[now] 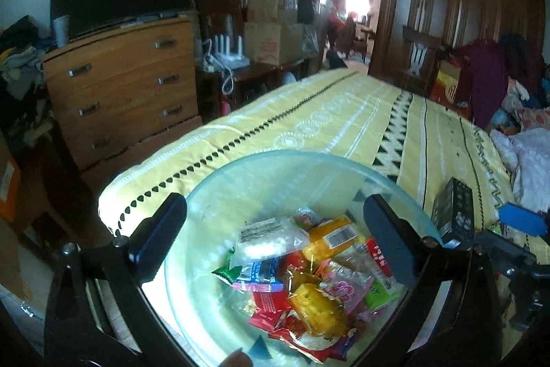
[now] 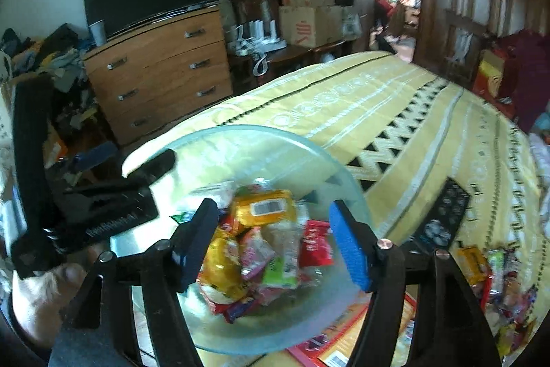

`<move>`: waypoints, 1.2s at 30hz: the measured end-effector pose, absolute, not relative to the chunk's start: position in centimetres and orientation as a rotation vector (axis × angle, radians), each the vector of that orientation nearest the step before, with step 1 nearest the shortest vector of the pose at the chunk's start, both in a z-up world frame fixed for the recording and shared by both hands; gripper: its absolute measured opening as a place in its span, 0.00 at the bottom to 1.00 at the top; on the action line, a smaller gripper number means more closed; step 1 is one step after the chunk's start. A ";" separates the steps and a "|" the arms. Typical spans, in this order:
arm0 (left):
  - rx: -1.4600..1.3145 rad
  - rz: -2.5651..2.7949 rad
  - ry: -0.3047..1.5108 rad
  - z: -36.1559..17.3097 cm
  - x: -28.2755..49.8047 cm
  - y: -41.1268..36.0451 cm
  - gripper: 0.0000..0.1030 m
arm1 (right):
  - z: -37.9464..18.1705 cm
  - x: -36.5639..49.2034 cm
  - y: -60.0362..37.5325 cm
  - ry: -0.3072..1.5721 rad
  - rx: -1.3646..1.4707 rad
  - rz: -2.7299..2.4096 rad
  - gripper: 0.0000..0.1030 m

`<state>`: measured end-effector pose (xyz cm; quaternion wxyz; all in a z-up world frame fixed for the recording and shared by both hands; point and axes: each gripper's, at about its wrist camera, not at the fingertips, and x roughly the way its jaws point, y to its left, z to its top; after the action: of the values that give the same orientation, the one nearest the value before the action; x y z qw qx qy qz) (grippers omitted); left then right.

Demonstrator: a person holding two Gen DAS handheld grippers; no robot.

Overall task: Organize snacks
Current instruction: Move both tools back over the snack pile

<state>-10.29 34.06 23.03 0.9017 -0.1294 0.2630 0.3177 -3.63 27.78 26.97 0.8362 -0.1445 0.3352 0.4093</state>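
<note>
A clear glass bowl (image 1: 240,167) sits on the yellow patterned bedspread (image 1: 343,112) and holds several wrapped snacks (image 1: 309,291). My left gripper (image 1: 275,229) is open and empty, its fingers either side of the bowl's near part above the snacks. In the right wrist view the bowl (image 2: 240,140) shows with snacks (image 2: 261,250) piled in it. My right gripper (image 2: 271,239) is open and empty just above the pile. The left gripper (image 2: 151,167) reaches over the bowl's left rim.
A black box (image 2: 443,215) lies on the bedspread right of the bowl; it also shows in the left wrist view (image 1: 453,208). Loose snacks (image 2: 488,270) lie at the right. A red and orange box (image 2: 347,332) lies under the bowl's near edge. A wooden dresser (image 1: 120,81) stands left.
</note>
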 end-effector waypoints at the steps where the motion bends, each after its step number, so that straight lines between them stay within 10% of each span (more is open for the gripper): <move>1: -0.259 0.658 0.533 23.1 -10.3 33.5 1.00 | 27.0 -3.8 26.9 0.701 -0.289 0.852 0.71; 9: -0.211 0.434 0.454 23.2 -8.9 26.7 1.00 | 26.5 -4.8 18.1 0.584 -0.236 0.549 0.90; 36: -0.016 -0.023 0.610 18.6 -2.3 0.5 1.00 | 21.2 -6.1 -8.8 0.659 -0.130 0.139 0.94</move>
<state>-2.31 0.54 18.62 0.9537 -0.0080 0.3005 -0.0112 -6.14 -8.75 21.18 0.9417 -0.0635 0.3232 0.0684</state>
